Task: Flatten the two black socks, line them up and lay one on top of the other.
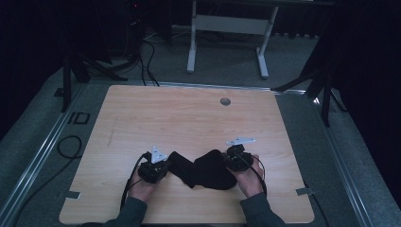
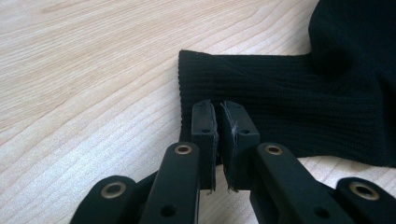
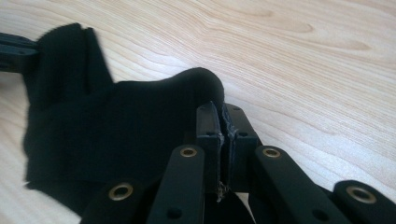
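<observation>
With both the left gripper (image 2: 218, 128) and right gripper (image 3: 222, 133) clamped on the sock (image 1: 203, 169) at lower centre, pulling apart could tug thin fabric free.

Room dim, dark-curtained on both sides. Grey carpet floor (image 1: 227, 66). Light wooden desk (image 1: 189, 113) with grommet hole (image 1: 225, 101). Beyond the hand-held grippers: white table frame (image 1: 229, 28); black cables (image 1: 149, 61) at far left.

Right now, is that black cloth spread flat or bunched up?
Bunched up. The black cloth humps into folds between the left gripper and the right gripper, each shut on an edge.
</observation>
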A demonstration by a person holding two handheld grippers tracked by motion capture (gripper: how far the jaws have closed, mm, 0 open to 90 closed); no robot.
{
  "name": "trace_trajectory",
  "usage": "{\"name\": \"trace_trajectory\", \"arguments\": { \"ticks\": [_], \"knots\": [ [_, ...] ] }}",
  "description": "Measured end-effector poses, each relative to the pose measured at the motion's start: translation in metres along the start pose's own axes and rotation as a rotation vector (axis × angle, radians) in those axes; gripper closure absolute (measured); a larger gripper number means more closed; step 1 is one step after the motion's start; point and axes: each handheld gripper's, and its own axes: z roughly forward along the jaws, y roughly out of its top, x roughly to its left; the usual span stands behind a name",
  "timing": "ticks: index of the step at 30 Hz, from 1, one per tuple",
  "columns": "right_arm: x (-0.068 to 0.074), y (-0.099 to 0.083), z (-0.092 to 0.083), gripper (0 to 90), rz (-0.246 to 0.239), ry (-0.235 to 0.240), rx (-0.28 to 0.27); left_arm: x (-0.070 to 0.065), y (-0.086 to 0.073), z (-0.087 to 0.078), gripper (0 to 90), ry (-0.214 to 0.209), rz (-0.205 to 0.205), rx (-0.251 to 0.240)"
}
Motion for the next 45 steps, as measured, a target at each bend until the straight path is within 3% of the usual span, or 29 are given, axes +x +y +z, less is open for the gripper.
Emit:
{"name": "trace_trajectory", "arguments": {
  "ticks": [10, 18, 30, 35, 45],
  "knots": [
    [0.009, -0.002, -0.020, 86.1, 0.002, 0.064, -0.039, 0.000, 0.000, 0.000, 84.6, 0.002, 0.004, 0.000],
    [0.014, -0.013, -0.041, 85.9, -0.021, 0.055, -0.067, -0.001, 0.000, 0.000, 84.6, 0.002, 0.000, -0.002],
    [-0.001, -0.035, -0.057, 85.8, 0.002, 0.017, -0.043, 0.000, 0.000, 0.000, 84.6, 0.001, -0.001, -0.001],
    [-0.005, -0.044, -0.053, 85.4, 0.008, 0.015, -0.019, 0.000, -0.001, 0.000, 84.5, 0.000, 0.001, 0.000],
    [-0.016, -0.064, -0.022, 83.7, 0.035, 0.015, 0.079, 0.000, -0.001, 0.000, 84.5, -0.001, -0.004, 0.002]
  ]
}}
